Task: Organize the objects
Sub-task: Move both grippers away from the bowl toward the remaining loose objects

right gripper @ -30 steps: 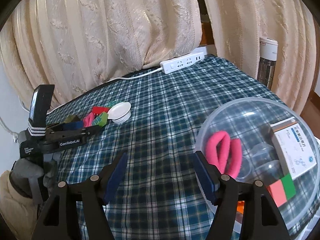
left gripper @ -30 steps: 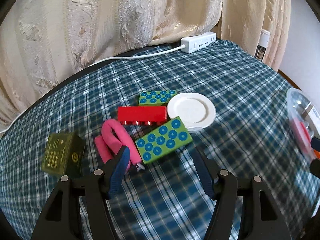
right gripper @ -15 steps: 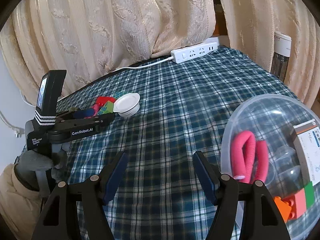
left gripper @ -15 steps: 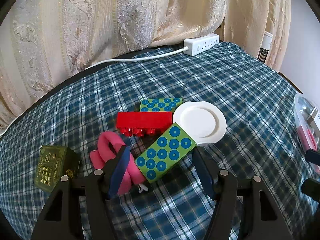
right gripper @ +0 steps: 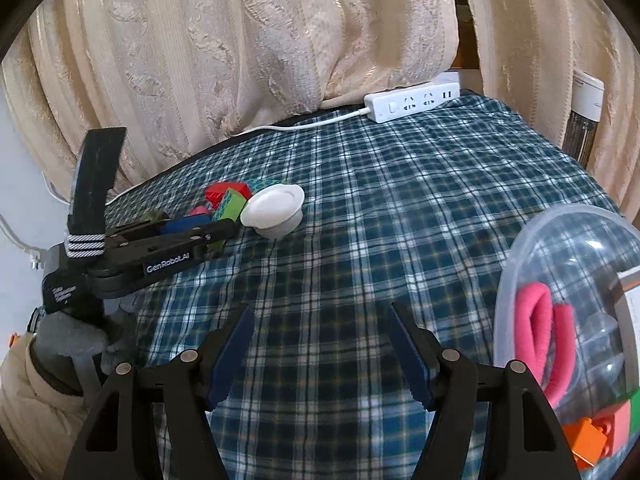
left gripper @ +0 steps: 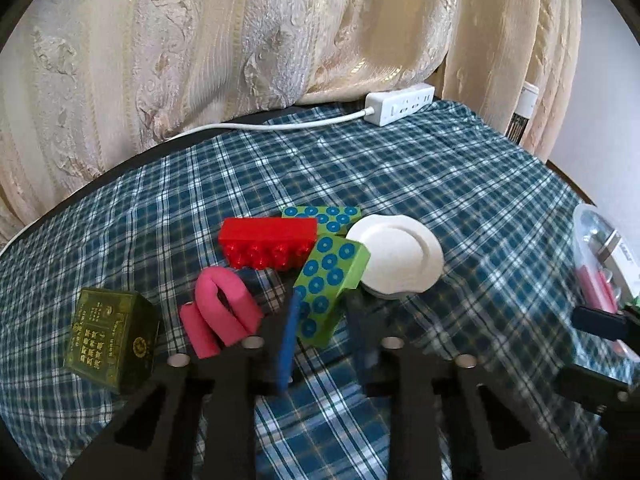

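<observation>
My left gripper [left gripper: 326, 316] is shut on a green block with blue dots [left gripper: 330, 282], its near end between the fingers. Behind it lie a red brick [left gripper: 266, 240], a second green dotted block [left gripper: 324, 216] and a white dish [left gripper: 396, 256]. A pink foam loop [left gripper: 220, 312] and a dark green box [left gripper: 110, 336] lie to the left. My right gripper [right gripper: 322, 336] is open and empty over the plaid cloth, next to a clear bowl [right gripper: 520, 248] holding a pink loop [right gripper: 548, 336] and bricks. The left gripper also shows in the right wrist view [right gripper: 216, 236].
A white power strip [left gripper: 400, 106] and its cord lie at the table's far edge by the cream curtain [left gripper: 280, 32]. The clear bowl's rim [left gripper: 580, 216] shows at right in the left wrist view. A white heater [right gripper: 584, 112] stands beyond the right edge.
My left gripper moved forward and closed on the green dotted block, whose near end now sits between the fingers. My right gripper shifted slightly left, staying open.
</observation>
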`<control>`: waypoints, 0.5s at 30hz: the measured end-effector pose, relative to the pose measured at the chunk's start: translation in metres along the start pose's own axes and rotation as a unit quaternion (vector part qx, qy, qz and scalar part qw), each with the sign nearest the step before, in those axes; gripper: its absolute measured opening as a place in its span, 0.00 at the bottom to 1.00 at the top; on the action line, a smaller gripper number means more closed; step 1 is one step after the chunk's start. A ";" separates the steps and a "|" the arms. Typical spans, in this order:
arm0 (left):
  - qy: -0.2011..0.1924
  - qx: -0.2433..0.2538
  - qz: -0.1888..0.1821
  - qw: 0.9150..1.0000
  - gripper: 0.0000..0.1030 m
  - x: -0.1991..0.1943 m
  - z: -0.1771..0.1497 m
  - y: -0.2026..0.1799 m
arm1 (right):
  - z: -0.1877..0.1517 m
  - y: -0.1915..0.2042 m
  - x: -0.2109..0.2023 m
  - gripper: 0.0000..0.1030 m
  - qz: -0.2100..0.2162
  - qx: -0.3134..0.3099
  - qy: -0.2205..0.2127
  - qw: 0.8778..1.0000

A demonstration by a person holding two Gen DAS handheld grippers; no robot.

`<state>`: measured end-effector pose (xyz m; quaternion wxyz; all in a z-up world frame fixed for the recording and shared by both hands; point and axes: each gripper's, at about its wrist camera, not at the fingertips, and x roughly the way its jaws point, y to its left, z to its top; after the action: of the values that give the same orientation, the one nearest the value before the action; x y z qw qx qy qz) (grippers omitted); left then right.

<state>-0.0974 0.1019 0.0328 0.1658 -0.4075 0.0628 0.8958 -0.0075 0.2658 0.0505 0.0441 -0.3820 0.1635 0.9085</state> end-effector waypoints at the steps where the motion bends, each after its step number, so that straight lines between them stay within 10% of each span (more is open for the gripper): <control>1: -0.002 -0.001 -0.001 1.000 0.20 -0.003 0.000 0.000 | 0.002 0.001 0.002 0.70 0.002 0.002 0.001 1.000; 15: 0.002 -0.013 -0.015 1.000 0.25 0.002 0.001 0.005 | 0.013 0.010 0.022 0.70 0.004 0.009 0.013 1.000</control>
<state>-0.1010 0.0978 0.0312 0.1744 -0.4119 0.0455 0.8932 -0.0345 0.2594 0.0460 0.0415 -0.3925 0.1740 0.9022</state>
